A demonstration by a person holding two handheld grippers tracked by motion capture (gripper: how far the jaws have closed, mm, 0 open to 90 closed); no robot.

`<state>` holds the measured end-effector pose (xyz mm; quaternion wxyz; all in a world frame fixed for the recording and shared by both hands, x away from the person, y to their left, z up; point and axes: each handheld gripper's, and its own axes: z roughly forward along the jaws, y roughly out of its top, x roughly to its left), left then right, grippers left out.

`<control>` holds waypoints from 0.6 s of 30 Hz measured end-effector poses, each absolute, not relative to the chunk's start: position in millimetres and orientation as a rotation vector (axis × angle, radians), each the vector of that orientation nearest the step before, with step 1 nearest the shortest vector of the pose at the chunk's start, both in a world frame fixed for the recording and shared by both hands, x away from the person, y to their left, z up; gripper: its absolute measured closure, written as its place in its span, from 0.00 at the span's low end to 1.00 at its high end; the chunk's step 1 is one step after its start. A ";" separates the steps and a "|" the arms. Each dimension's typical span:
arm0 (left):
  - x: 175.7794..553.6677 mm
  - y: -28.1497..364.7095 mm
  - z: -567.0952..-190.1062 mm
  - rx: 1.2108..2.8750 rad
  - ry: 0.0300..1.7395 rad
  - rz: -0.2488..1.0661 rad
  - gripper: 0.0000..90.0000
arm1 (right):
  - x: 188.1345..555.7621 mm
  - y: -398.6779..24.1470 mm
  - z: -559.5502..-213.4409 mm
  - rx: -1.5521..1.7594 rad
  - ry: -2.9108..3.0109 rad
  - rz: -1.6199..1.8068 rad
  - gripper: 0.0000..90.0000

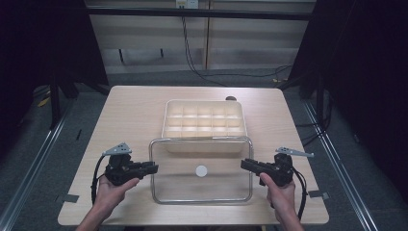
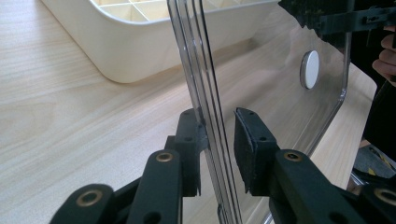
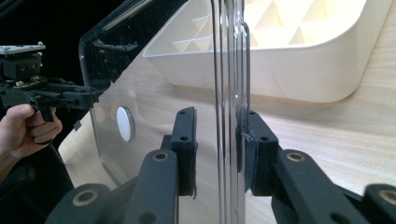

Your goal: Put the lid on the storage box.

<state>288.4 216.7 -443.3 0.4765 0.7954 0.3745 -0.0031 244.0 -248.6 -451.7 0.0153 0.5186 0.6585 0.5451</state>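
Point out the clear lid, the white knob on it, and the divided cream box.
clear lid (image 1: 166, 190): high view, bare pane near its left rim.
white knob (image 1: 201, 170): high view, its middle.
divided cream box (image 1: 204, 144): high view, near wall.

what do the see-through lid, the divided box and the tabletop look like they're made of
Clear lid: likely hard glossy plastic; the table shows through it and its rim catches highlights.
Divided box: looks like cream plastic, smooth and slightly shiny, with moulded rounded corners.
Table: pale wood grain, matte; solid wood or laminate cannot be told.
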 end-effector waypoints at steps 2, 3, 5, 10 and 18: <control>289.2 216.5 -442.7 1.947 0.914 -0.004 0.80 | 244.1 -248.3 -450.0 1.611 2.047 1.686 0.78; 289.0 216.1 -442.3 1.940 0.919 -0.005 0.80 | 244.5 -248.4 -449.1 1.610 2.049 1.686 0.78; 288.9 216.6 -441.2 1.946 0.912 0.000 0.81 | 245.2 -248.7 -447.5 1.606 2.047 1.687 0.78; 288.7 217.8 -439.3 1.932 0.918 -0.001 0.81 | 247.0 -248.0 -443.9 1.598 2.041 1.698 0.78; 288.9 218.6 -435.9 1.935 0.896 0.003 0.82 | 248.2 -248.5 -437.3 1.581 2.027 1.711 0.78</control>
